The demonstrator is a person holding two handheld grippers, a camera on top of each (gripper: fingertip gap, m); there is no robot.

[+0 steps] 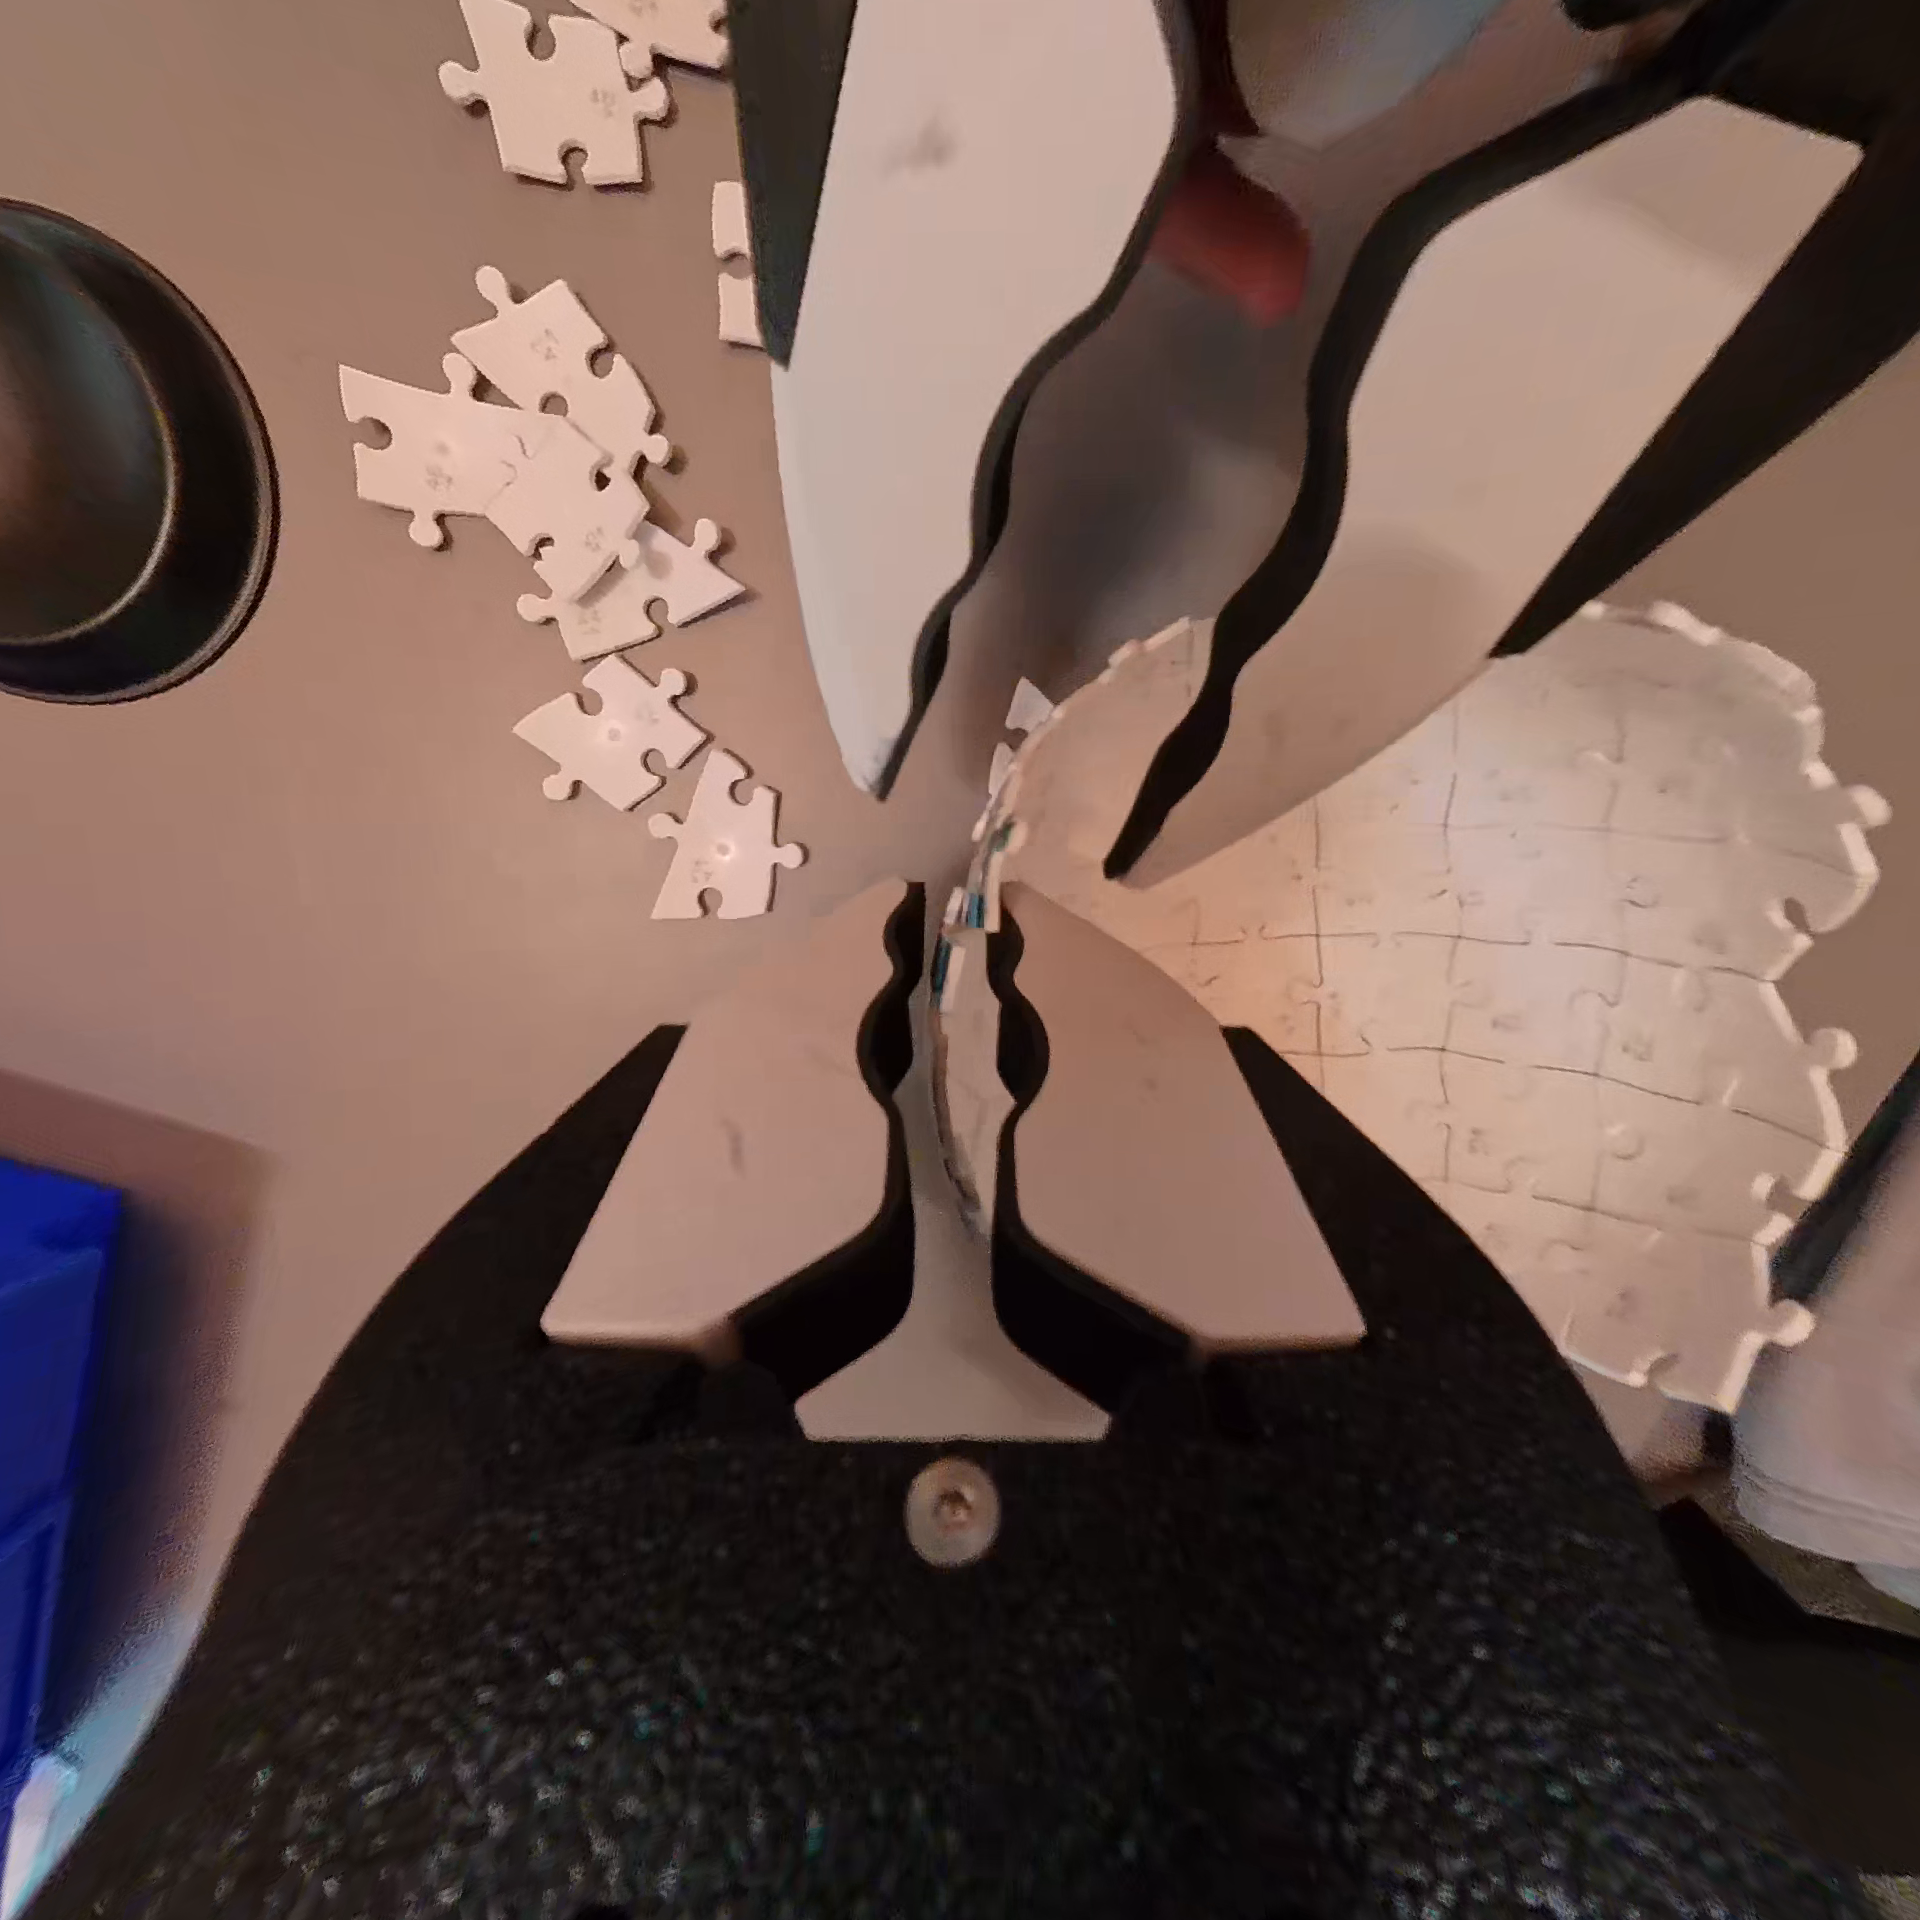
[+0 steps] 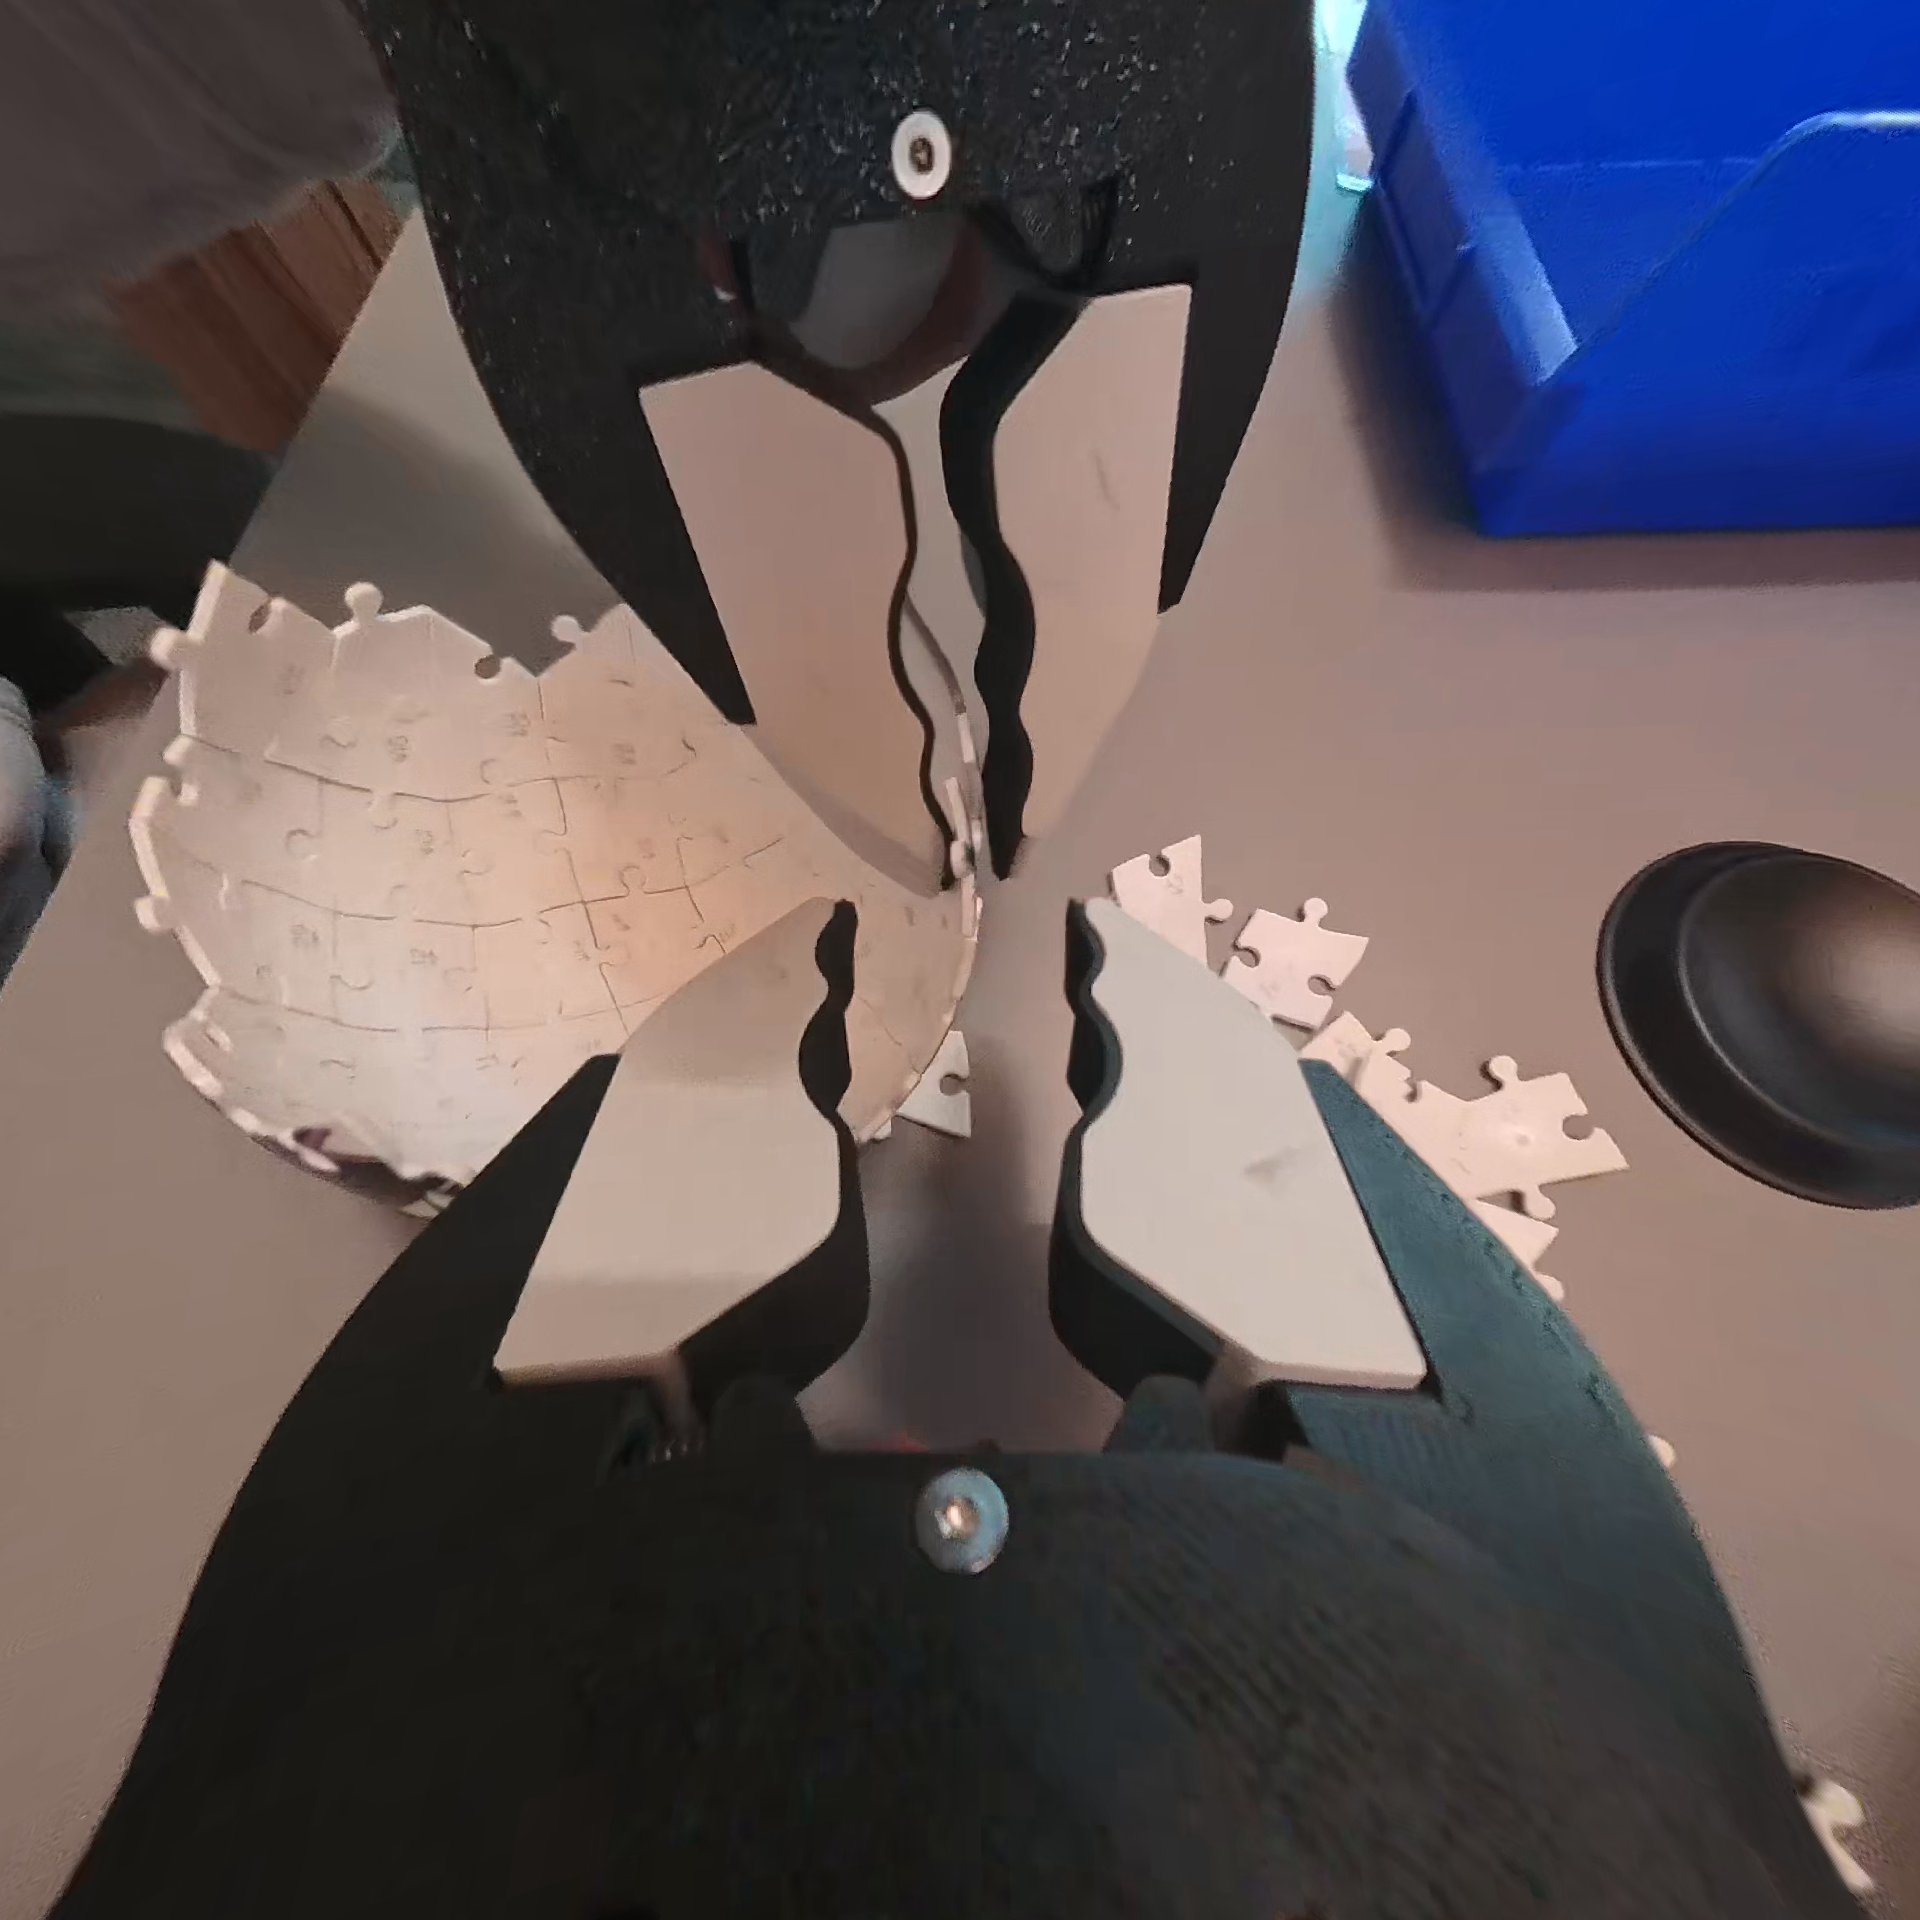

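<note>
A white half-sphere shell of joined puzzle pieces point(image 1: 1507, 987) sits on the tan table point(image 1: 260, 935), its hollow side facing up. My left gripper point(image 1: 961, 914) is shut on the shell's rim. My right gripper point(image 1: 1003, 821) comes in from the far side, open and empty, straddling the same rim with one finger inside the shell and one outside. In the right wrist view the shell point(image 2: 416, 883) lies left, my right gripper point(image 2: 961, 914) is open around the rim, and the left gripper point(image 2: 971, 862) pinches the rim just beyond it.
Several loose white puzzle pieces point(image 1: 561, 499) lie scattered beside the shell, also in the right wrist view point(image 2: 1299, 956). A black round dish point(image 1: 104, 447) point(image 2: 1787, 1018) stands past them. A blue bin point(image 2: 1662, 260) point(image 1: 42, 1351) stands at the table's side.
</note>
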